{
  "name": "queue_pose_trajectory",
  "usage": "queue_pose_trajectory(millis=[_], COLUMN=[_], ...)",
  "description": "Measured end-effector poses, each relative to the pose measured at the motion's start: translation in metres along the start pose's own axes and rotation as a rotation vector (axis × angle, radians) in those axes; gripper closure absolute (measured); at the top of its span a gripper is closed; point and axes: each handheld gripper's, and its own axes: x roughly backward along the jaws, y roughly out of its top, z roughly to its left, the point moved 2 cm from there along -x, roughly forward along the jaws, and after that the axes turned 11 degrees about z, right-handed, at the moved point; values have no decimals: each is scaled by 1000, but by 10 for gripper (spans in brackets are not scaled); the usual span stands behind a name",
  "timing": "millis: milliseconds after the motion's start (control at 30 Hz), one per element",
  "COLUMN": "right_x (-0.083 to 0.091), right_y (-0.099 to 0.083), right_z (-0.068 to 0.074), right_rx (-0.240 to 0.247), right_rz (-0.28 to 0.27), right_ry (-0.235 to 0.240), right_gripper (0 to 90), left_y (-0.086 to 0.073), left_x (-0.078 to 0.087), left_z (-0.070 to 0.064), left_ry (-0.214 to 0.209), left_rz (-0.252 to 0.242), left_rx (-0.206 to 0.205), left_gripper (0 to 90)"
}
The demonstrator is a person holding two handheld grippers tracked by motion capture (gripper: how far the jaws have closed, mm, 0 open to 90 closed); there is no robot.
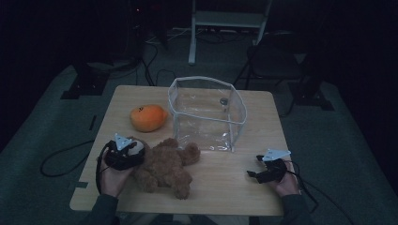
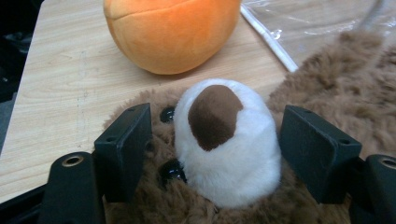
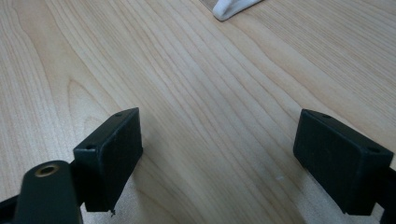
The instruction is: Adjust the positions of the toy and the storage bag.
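Note:
A brown teddy bear (image 1: 166, 168) lies on its back near the table's front left. My left gripper (image 1: 126, 151) hovers over its head, open. In the left gripper view the jaws stand on either side of the bear's white muzzle (image 2: 226, 144) with a brown nose, not pressing it. An orange plush fruit (image 1: 148, 117) sits behind the bear, also seen as the orange plush (image 2: 170, 32) just beyond the muzzle. A clear plastic bag (image 1: 206, 112) stands open at the table's middle. My right gripper (image 1: 257, 165) rests open at the front right over bare wood, nothing between its fingers.
The wooden table (image 1: 244, 187) is small, with edges close on all sides. A corner of the clear bag (image 3: 231, 8) shows ahead of the right gripper. Chair and stand legs, plus cables, are on the dark floor behind the table.

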Motion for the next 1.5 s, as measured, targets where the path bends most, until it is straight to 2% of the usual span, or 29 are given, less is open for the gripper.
queue_pose_trajectory(millis=[67,133,200,300,400,500,567,633,667,700,833,867,967,1000,1033,1067,1100,1133,1167,1200,1233,1267,1333,1433,1500], right_x=[0,0,0,0,0,0,0,0,0,0,0,0,0,0,0,0,0,0,0,0,0,0,0,0,0], right_y=[0,0,0,0,0,0,0,0,0,0,0,0,0,0,0,0,0,0,0,0,0,0,-1,-1,-1], right_z=[0,0,0,0,0,0,0,0,0,0,0,0,0,0,0,0,0,0,0,0,0,0,0,0,0], right_rx=[0,0,1,1,1,1,1,1,1,0,0,0,0,0,0,0,0,0,0,0,-1,-2,-3,-3,-3], right_rz=[0,0,0,0,0,-1,-1,-1,-1,-1,-1,-1,-1,-1,-1,-1,-1,-1,-1,-1,-1,-1,-1,-1,-1], right_ry=[0,0,0,0,0,1,1,1,0,1,0,0,0,0,0,0,0,0,0,0,-1,-1,-1,-1,-1], right_gripper=[149,149,149,149,149,149,149,149,149,149,149,149,149,149,149,149,149,149,149,149,149,149,149,149,149], left_y=[0,0,-1,-3,-3,-1,1,1,7,10,22,25,35,35,44,47,47,52,52,52,51,51,48,46,46], left_x=[-4,-7,-8,-7,-5,-2,2,2,10,13,21,23,28,28,25,21,21,3,-5,-5,-11,-14,-14,-7,0], left_z=[1,2,4,10,16,20,22,22,23,24,29,30,35,35,36,36,36,32,32,32,33,35,36,34,31], left_ry=[1,-16,-34,-109,-177,-238,-263,-263,-344,-356,-425,-439,-518,-518,-563,-564,-564,-542,-525,-525,-525,-546,-552,-514,-452], left_rz=[-3,0,-5,-32,-57,-89,-122,-122,-186,-202,-224,-231,-255,-255,-246,-227,-227,-161,-141,-141,-142,-159,-186,-205,-203], left_rx=[6,26,38,81,69,15,-48,-48,-158,-190,-274,-304,-406,-406,-464,-478,-478,-458,-427,-427,-381,-331,-281,-232,-214], left_gripper=[262,264,311,432,497,524,533,536,537,538,543,543,546,546,542,531,511,488,470,457,457,444,429,403,407])
